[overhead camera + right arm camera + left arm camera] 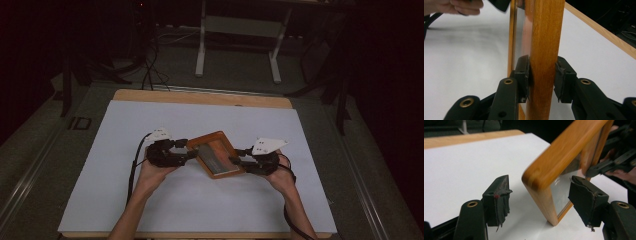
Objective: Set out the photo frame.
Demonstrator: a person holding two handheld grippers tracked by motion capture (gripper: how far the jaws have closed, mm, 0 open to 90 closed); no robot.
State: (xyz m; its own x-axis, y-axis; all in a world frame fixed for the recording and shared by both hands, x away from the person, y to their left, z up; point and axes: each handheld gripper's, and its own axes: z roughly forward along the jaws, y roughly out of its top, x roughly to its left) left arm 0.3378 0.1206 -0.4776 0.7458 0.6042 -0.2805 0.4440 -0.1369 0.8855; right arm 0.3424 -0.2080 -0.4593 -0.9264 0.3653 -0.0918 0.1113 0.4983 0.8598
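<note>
The frame [216, 154] was warm orange-brown wood around a pale, glassy pane. Both tongs, left [189, 150] and right [234, 156], were black with brass-coloured rivets. A white sheet [150, 200] covered the table [200, 97], whose edge was light wood.

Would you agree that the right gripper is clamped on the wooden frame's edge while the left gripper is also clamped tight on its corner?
Not quite. The right gripper does clamp the wooden frame, but the left gripper is not clamped on it: the left gripper view shows its pads standing apart from the frame's corner, with a gap on each side, though the corner sits between them.
</note>
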